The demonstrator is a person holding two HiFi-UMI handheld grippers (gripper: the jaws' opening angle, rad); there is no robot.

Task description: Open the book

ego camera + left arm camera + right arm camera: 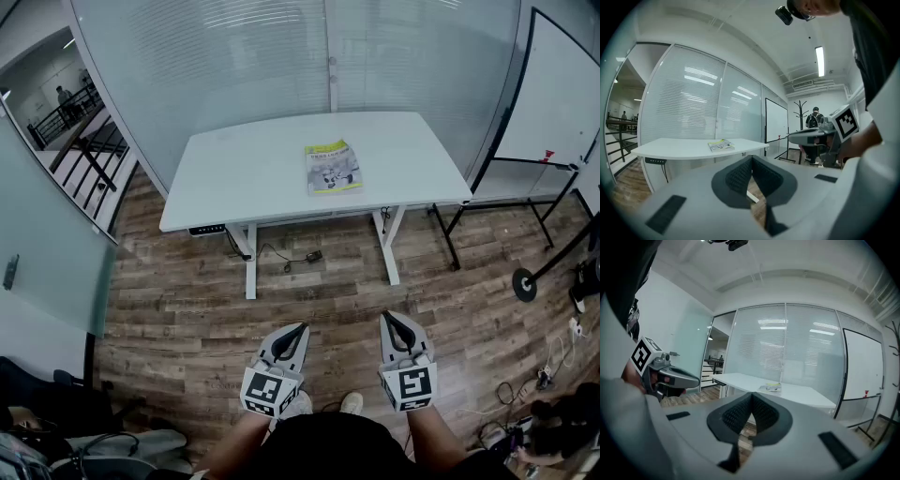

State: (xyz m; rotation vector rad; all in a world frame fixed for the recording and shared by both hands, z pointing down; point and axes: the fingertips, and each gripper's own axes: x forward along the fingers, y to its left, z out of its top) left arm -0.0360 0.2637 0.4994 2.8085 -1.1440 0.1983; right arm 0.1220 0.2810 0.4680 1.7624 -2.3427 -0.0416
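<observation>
A wood-plank floor (187, 319) fills most of the head view, running from the person's feet to a frosted glass wall (281, 66) with blinds at the far side. In front of that wall stands a white desk on pale legs. Its wide tabletop (234, 173) lies well apart from the person, across a stretch of floor. To the right of the desk stands a whiteboard (561, 94) on a dark frame. At the far left a dark railing (94, 159) shows beyond the glass.

Near the bottom edge of the head view, the two grippers are held side by side above the floor, both pointing toward the far desk. The left gripper (301, 329) has its jaws pressed together. Its own view shows the ribbed dark pads meeting at the tip with nothing between them. The right gripper (388, 319) is the same, with its jaws closed tip to tip and pinching nothing.

The book (332, 167) lies flat and closed on the tabletop, a little right of its middle, with its yellow-green and white cover facing up. Both grippers are well apart from it. Beneath the desk a black cable (281, 255) trails across the floor to a small dark box (314, 255). The toes of two light shoes (352, 403) show between the grippers at the near edge.
</observation>
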